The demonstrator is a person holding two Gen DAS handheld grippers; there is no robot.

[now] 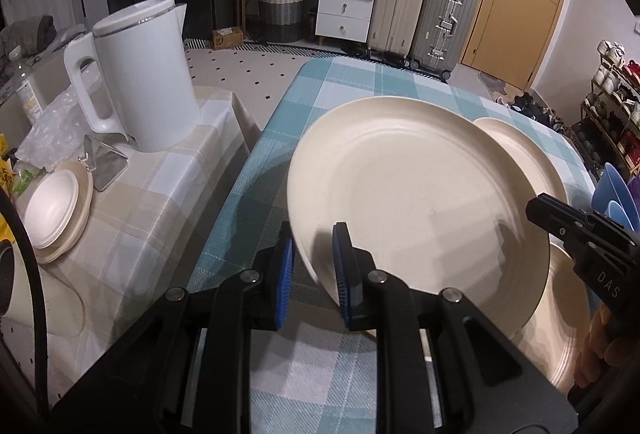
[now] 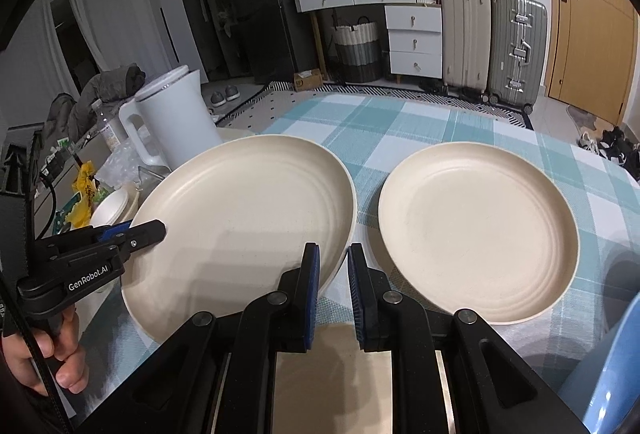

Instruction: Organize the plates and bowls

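A cream plate (image 1: 420,202) is lifted and tilted above the blue checked table. My left gripper (image 1: 314,266) is shut on its near left rim; in the right wrist view the left gripper (image 2: 138,230) clamps the plate (image 2: 248,218) at its left edge. My right gripper (image 2: 333,274) has its jaws a little apart around the same plate's right rim; I cannot tell if they touch it. It shows at the right in the left wrist view (image 1: 560,222). A second cream plate (image 2: 476,230) lies flat on the table to the right. A third plate (image 1: 560,314) lies under the lifted one.
A white kettle (image 1: 144,74) stands on the beige checked side table (image 1: 160,202) at the left, with a stack of white bowls (image 1: 52,210) and a metal stand near it. Blue bowls (image 1: 616,198) sit at the far right edge. Suitcases and drawers stand behind.
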